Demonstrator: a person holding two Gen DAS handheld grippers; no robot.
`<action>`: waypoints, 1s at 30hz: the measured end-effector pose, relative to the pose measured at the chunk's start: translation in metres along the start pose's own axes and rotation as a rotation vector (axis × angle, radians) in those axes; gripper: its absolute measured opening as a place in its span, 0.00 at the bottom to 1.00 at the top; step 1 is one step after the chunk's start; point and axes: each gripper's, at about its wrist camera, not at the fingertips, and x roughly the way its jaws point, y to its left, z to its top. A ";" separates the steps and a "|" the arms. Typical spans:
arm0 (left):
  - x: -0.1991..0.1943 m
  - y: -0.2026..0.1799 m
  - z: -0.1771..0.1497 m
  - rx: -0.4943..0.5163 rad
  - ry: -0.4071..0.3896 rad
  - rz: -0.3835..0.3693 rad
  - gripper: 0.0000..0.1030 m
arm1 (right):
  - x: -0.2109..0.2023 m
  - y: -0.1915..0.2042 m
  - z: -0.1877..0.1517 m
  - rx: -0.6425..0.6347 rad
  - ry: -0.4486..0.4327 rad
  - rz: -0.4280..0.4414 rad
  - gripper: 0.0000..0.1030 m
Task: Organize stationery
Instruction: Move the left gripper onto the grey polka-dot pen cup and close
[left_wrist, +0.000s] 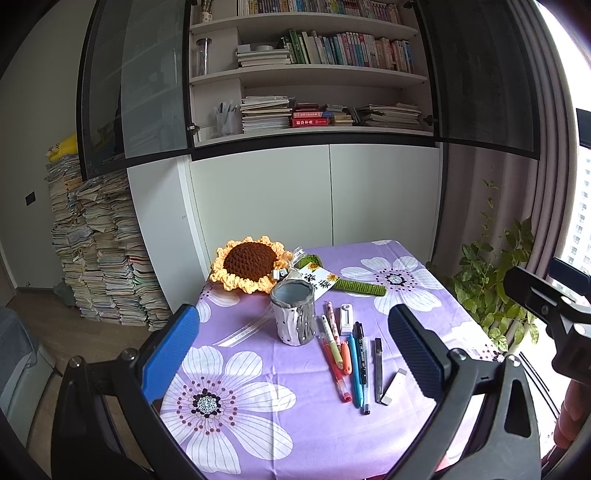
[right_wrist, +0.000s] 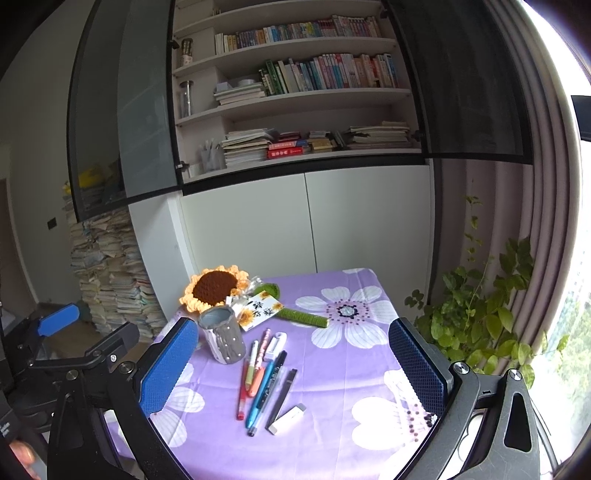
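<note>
A grey pen holder (left_wrist: 293, 314) (right_wrist: 222, 339) stands empty on the purple flowered tablecloth (left_wrist: 295, 424) (right_wrist: 332, 443). Right of it lie several pens (left_wrist: 356, 363) (right_wrist: 260, 384), among them a red pen (left_wrist: 334, 367), a blue pen and a black one. There is also a white correction tape (left_wrist: 346, 319) (right_wrist: 275, 345), a dark lead case (left_wrist: 378, 369) (right_wrist: 282, 397) and a white eraser (left_wrist: 393, 386) (right_wrist: 287, 418). My left gripper (left_wrist: 295, 350) hovers open above the table's near side, holding nothing. My right gripper (right_wrist: 293, 365) is open too, above the pens and apart from them.
A crocheted sunflower (left_wrist: 249, 264) (right_wrist: 214, 286) with a green stem and a card lies behind the holder. A clear ruler (left_wrist: 245, 330) lies left of it. A cabinet with bookshelves (left_wrist: 314, 92) stands behind, piled books (left_wrist: 99, 266) at left, a potted plant (right_wrist: 480, 314) at right.
</note>
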 end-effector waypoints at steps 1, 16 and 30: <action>0.004 0.001 -0.001 -0.003 0.007 -0.001 0.99 | 0.003 0.000 0.000 0.001 0.007 -0.001 1.00; 0.102 0.016 -0.014 -0.016 0.170 -0.010 0.99 | 0.093 -0.013 -0.012 0.046 0.218 -0.010 1.00; 0.213 0.036 -0.028 -0.053 0.309 -0.180 0.99 | 0.197 -0.028 -0.024 0.088 0.412 -0.067 1.00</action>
